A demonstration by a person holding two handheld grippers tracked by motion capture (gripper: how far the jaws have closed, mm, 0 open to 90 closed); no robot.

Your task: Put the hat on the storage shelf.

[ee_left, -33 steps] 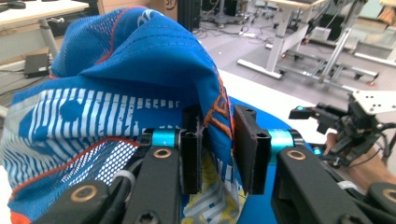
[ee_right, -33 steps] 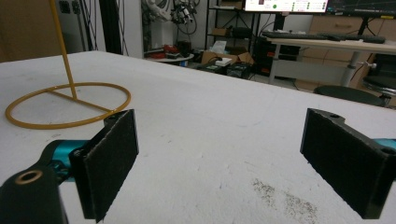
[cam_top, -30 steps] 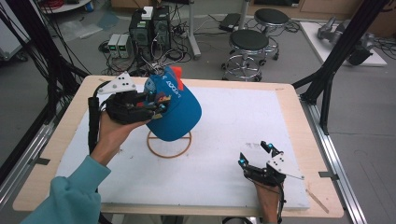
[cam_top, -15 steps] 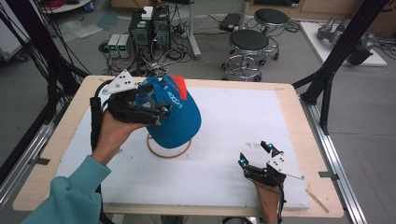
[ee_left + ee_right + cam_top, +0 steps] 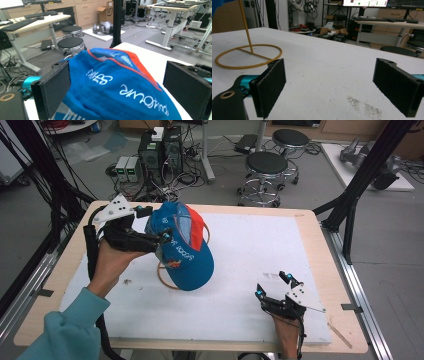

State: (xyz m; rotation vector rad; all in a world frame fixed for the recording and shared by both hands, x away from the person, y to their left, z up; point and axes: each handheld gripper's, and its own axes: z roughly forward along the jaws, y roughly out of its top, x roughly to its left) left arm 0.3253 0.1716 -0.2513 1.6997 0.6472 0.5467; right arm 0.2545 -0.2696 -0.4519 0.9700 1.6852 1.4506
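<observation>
A blue cap with white lettering and an orange-red panel hangs tilted on a thin yellow wire stand left of the table's middle. My left gripper is at the cap's left side and its jaws have just been opening. In the left gripper view the cap lies between the wide-apart pads, with a gap at the right pad. My right gripper rests open near the front right of the board with nothing between its jaws; in its own view the stand's pole and ring are off to the left.
The white board lies on a wooden table. Black frame posts stand at the table's sides. Two stools and computer boxes are on the floor beyond the far edge. Dark specks mark the board near my right gripper.
The cap has come down and tilted over the yellow stand. The left gripper's jaws have spread apart around it. The right gripper has stayed where it was.
</observation>
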